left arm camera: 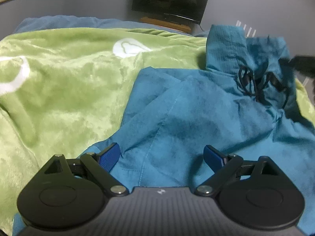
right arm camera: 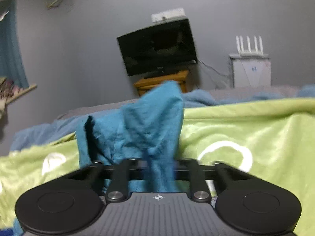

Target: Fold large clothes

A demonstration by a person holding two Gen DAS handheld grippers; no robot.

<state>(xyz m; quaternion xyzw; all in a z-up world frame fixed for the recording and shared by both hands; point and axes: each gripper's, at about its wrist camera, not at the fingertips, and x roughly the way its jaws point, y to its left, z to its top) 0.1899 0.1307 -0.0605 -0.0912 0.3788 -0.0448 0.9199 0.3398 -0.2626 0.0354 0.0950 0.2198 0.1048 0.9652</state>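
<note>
A large teal garment (left arm camera: 196,118) lies crumpled on a green fleece blanket (left arm camera: 69,90), with black drawstrings (left arm camera: 256,82) near its raised far end. My left gripper (left arm camera: 161,155) is open just above the garment's near part, its blue pads (left arm camera: 110,157) apart and holding nothing. My right gripper (right arm camera: 159,167) is shut on a bunch of the teal garment (right arm camera: 141,129) and lifts it so the cloth stands up in front of the camera. The right gripper's dark shape shows at the right edge of the left wrist view (left arm camera: 303,64).
The green blanket (right arm camera: 256,137) covers a bed with a blue cover (left arm camera: 59,21) beyond it. A black TV (right arm camera: 157,47) on a wooden stand (right arm camera: 163,80) is against the grey wall. A white router and cabinet (right arm camera: 250,66) stand to the right.
</note>
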